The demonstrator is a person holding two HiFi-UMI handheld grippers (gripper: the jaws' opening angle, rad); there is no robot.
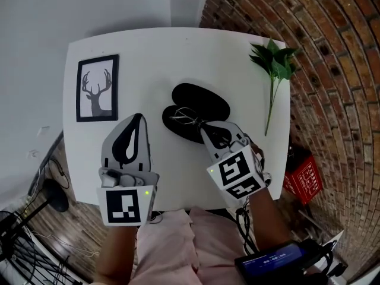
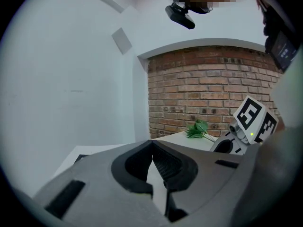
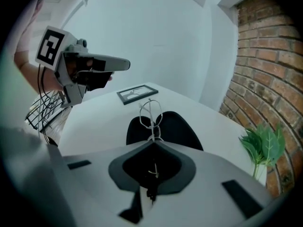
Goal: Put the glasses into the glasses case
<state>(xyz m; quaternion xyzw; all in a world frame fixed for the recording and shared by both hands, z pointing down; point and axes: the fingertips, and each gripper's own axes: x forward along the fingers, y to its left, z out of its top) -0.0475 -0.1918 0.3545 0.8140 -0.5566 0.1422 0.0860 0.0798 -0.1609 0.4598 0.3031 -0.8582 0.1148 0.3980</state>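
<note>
While the right gripper tilts down over the white table, its jaws are pressed together on the thin wire glasses. They pinch the frame at one end, so the rest sticks out past the tips. The glasses are over the open black glasses case, which lies near the middle of the table with both halves spread flat. Contact between frame and case: cannot tell.

Left gripper: jaws closed tip to tip, nothing between them, to the left of the case and apart from it.

Framed deer picture lies flat at the table's left. Green leafy sprig lies at the right edge, beside the brick wall.
</note>
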